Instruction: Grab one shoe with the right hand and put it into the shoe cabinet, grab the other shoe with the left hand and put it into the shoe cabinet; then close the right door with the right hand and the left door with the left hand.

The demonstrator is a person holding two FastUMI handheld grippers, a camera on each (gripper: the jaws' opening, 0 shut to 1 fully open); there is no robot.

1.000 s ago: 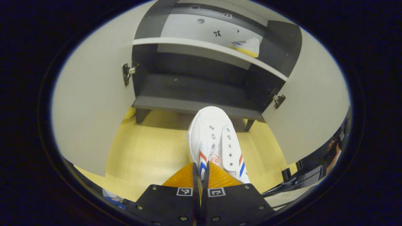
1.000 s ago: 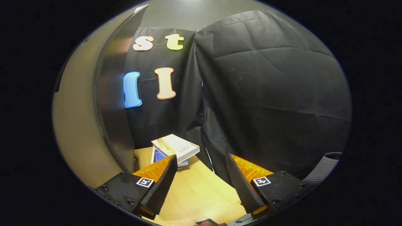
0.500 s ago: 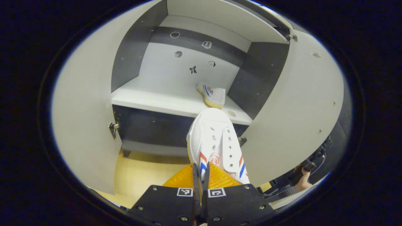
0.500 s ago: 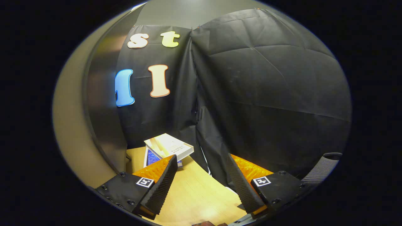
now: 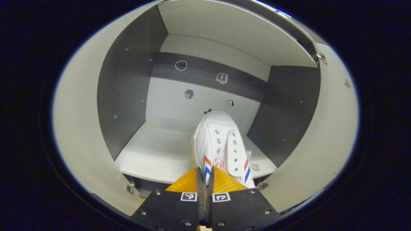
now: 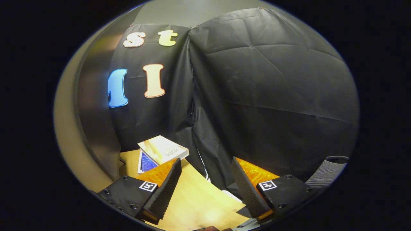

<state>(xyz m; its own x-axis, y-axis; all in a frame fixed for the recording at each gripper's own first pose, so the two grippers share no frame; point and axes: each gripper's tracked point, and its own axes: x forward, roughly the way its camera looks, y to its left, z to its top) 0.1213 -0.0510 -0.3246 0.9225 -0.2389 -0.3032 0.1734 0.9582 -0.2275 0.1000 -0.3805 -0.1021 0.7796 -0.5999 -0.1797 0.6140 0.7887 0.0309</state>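
Left gripper: fingers pressed together on the heel rim of a shoe, with only a thin strip of the shoe between them.
Shoe: white, with red and blue stripes on both sides and rows of eyelets; toe pointing away from the camera into the cabinet, held above the front edge of the shelf, toward its right half. Whether the sole touches the shelf cannot be told.
Cabinet: dark side walls, pale back panel crossed by a dark band with a few small stickers on it, pale panel overhead.
Shelf: pale board spanning the cabinet from wall to wall; its front edge is just ahead of the left gripper.
Left door: pale, swung open, beside the left edge of the cabinet; a hinge shows near its lower corner.
Right door: pale, swung open, beside the right edge of the cabinet; a hinge shows at its top corner.
Right gripper: fingers well apart, nothing between them, over a wooden table.
Books: a small stack at the far edge of the table, against the black cloth wall and just beside a pale panel with a dark edge.
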